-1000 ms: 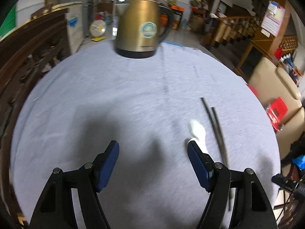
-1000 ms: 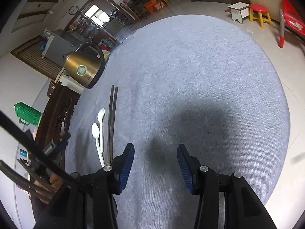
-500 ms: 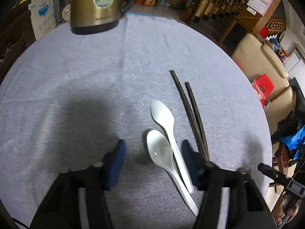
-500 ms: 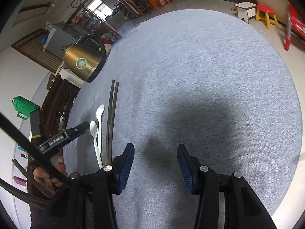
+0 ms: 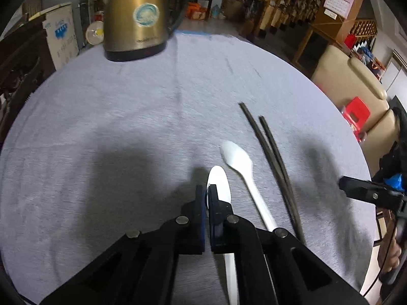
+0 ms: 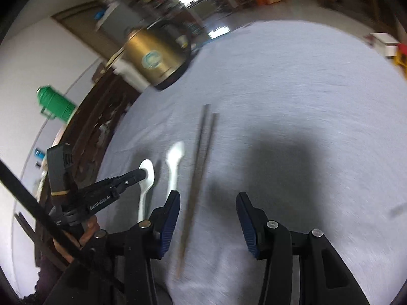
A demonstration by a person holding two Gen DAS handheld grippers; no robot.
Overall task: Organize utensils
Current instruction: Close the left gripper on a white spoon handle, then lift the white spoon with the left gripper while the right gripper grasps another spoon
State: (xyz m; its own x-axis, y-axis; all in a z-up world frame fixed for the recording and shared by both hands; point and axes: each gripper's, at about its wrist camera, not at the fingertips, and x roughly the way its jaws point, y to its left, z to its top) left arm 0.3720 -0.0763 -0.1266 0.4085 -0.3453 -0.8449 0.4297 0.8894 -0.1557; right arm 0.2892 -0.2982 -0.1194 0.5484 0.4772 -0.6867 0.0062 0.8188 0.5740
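Two white spoons and a pair of dark chopsticks (image 5: 272, 152) lie side by side on the grey tablecloth (image 5: 127, 114). My left gripper (image 5: 206, 193) is shut on the rim of the nearer white spoon's (image 5: 220, 178) bowl; a white sliver shows between the pads. The other spoon (image 5: 237, 157) lies just right of it. In the right wrist view the left gripper (image 6: 143, 174) touches that spoon (image 6: 150, 180). My right gripper (image 6: 208, 216) stands open above the near end of the chopsticks (image 6: 201, 165), which run between its fingers without touching them.
A brass kettle (image 5: 137, 17) stands at the table's far edge. A green flask (image 6: 54, 105) sits on dark wooden furniture left of the table. A beige sofa (image 5: 356, 81) and a red stool (image 5: 356, 111) are beyond the right edge.
The left jaws went from wide open to shut as the gripper came down onto the nearer spoon. The right gripper swung left and rolled, so the chopsticks now lie between its fingers.
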